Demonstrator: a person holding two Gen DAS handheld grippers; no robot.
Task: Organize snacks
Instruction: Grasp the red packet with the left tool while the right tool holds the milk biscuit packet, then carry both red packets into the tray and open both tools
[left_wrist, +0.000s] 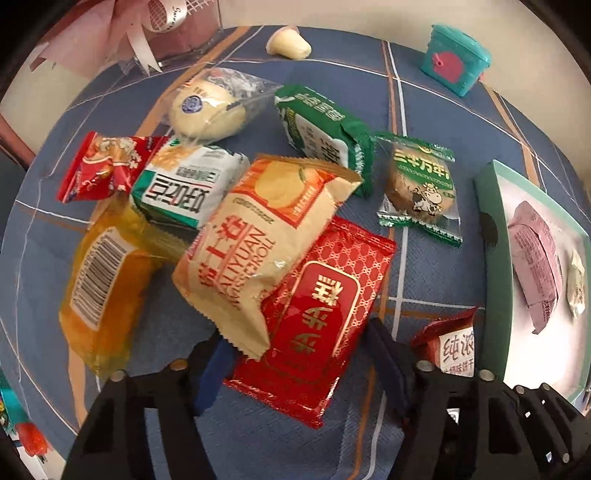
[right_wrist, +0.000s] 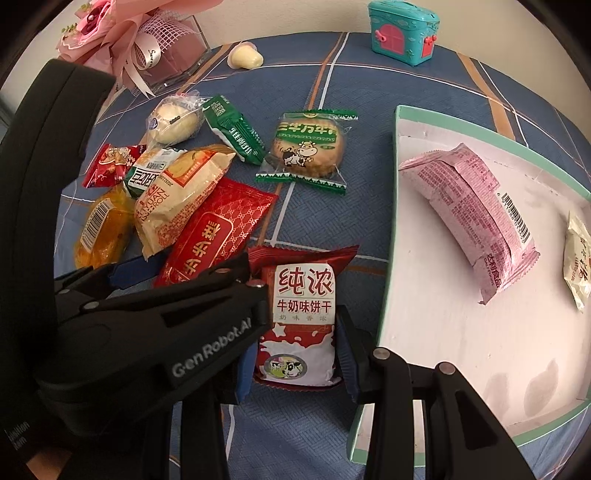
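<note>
Pinching milk biscuit packet (right_wrist: 299, 321) in right gripper (right_wrist: 295, 363), low over blue checked counter (right_wrist: 369, 92), just beside green-rimmed tray (right_wrist: 391, 229). Straddling red packet (left_wrist: 317, 314) with left gripper (left_wrist: 295, 354); pad contact unclear from either view. Pink packet (right_wrist: 476, 218) lying inside tray; remaining snacks heaped on counter.

Two close, steeply downward wrist views, sharing the snack pile (left_wrist: 258, 236).
</note>
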